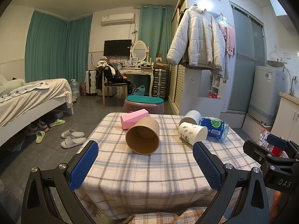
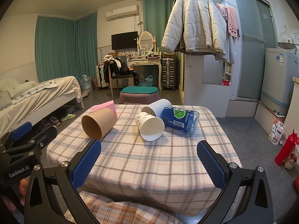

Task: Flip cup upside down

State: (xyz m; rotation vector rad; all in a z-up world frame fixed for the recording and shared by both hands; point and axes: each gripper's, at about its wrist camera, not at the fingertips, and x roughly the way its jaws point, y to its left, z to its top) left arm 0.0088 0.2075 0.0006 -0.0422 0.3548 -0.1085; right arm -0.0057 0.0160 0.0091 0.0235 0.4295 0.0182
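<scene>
I hold both grippers back at the near edge of the desk (image 1: 142, 169), each with its jaws spread wide and empty, so either can approach. The left gripper (image 1: 145, 165) faces the brown cup (image 1: 143, 138); the right gripper (image 2: 149, 163) faces the white cup (image 2: 150, 126). Both cups lie on their sides, mouths toward me (neither is flipped yet). A grey cup (image 2: 157, 107), a bottle (image 2: 180, 121) and a pink box (image 1: 134, 117) lie just behind the brown cup's row, limiting clearance.

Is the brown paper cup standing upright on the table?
No, the brown paper cup lies on its side on the checked tablecloth, mouth toward the camera.
</scene>
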